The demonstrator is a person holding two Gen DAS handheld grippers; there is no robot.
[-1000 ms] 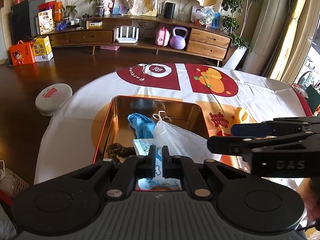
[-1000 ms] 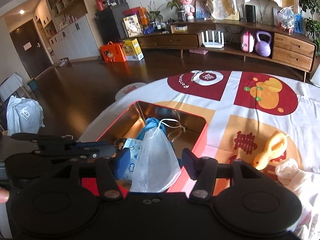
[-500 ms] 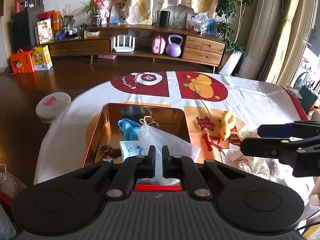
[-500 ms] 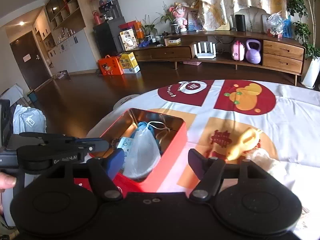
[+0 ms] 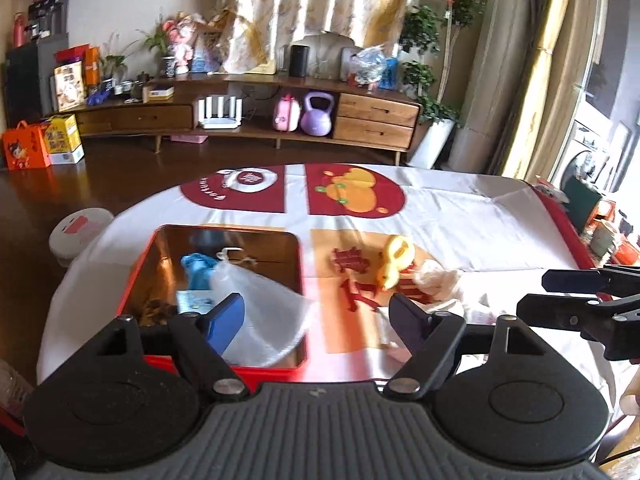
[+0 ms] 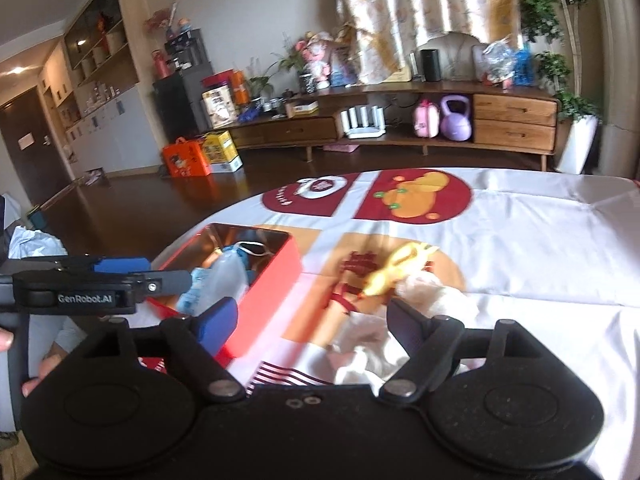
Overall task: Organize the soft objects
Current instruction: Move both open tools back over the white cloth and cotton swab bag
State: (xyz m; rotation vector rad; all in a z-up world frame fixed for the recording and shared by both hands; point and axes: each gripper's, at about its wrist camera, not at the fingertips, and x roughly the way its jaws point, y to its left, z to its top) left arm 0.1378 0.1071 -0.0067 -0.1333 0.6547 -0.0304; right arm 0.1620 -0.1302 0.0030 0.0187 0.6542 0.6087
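A red tin box (image 5: 260,245) (image 6: 272,292) stands on the cloth-covered table. In it lie a white mesh bag (image 5: 264,312) (image 6: 228,280), a blue cloth (image 5: 196,268), a mask pack (image 5: 192,300) and a brown hair tie (image 5: 154,306). Right of the box lie a yellow duck toy (image 5: 394,260) (image 6: 394,270) and a crumpled white cloth (image 5: 438,280) (image 6: 424,300). My left gripper (image 5: 316,316) (image 6: 100,280) hovers over the box's near right corner, its jaws opening and gripping nothing. My right gripper (image 6: 312,316) (image 5: 580,304) is near the white cloth, jaws opening, nothing pressed between them.
The table cloth (image 5: 460,216) (image 6: 540,240) is white with red and orange prints. A wooden sideboard (image 5: 376,120) stands across the dark floor. A round white robot vacuum (image 5: 80,230) sits on the floor left of the table. A hand (image 6: 36,376) shows at the left edge.
My left gripper went from shut to wide apart. My right gripper widened further. Both drew back and to the right of the box, and the mesh bag stays in it.
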